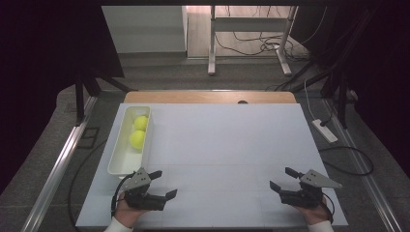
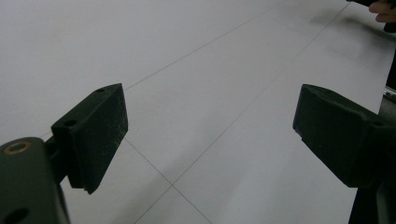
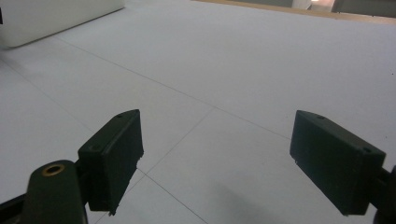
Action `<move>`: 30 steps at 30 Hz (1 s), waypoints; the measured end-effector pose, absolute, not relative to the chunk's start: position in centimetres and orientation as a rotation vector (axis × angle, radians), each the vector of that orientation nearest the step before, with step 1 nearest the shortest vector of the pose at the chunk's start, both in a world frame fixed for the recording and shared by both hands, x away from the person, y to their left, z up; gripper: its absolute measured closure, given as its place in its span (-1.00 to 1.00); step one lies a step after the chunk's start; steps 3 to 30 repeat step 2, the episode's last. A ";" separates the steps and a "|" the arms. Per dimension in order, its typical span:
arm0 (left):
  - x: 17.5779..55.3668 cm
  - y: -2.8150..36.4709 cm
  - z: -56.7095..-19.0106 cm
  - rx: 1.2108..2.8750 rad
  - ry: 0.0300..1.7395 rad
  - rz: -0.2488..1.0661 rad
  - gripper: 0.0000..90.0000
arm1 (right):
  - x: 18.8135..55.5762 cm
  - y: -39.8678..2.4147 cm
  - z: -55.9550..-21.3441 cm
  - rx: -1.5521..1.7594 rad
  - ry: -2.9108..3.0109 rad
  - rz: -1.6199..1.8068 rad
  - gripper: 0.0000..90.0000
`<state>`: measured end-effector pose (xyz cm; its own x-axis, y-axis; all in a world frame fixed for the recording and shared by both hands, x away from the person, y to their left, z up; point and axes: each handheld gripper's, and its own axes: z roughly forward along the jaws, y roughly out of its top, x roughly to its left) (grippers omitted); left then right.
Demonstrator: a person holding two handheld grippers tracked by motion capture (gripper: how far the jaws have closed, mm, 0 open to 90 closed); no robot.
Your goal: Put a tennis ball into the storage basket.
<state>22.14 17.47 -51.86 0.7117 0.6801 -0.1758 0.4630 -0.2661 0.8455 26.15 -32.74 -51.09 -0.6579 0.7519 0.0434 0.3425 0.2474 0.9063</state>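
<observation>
Two yellow-green tennis balls [image 1: 138,131] lie in a long white tray [image 1: 116,162] at the left of the white table top [image 1: 227,145]. My left gripper [image 1: 163,183] rests at the near left, just below the tray's near end, its jaws wide apart over bare table; in the left gripper view the left gripper [image 2: 210,128] has nothing between its pads. At the near right sits my right gripper [image 1: 282,179], open and pointing toward the table's middle. The right gripper view has the right gripper [image 3: 215,154] over bare surface too, with the tray's wall [image 3: 56,18] far off at top left.
A wooden strip [image 1: 210,97] borders the table's far edge. Beyond it stand a desk frame [image 1: 251,34] and loose cables on the floor. A white power strip [image 1: 325,130] lies off the table's right side. Metal rails [image 1: 58,164] run along both sides.
</observation>
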 end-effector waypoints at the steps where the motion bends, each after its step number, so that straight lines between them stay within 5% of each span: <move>1: 22.1 17.4 -51.9 1.919 0.883 0.270 -0.76 | 26.2 -32.7 -51.1 1.000 2.125 1.386 -0.63; 30: 22.1 17.4 -51.9 1.919 0.882 0.271 -0.76 | 26.2 -32.8 -51.1 0.999 2.128 1.384 -0.63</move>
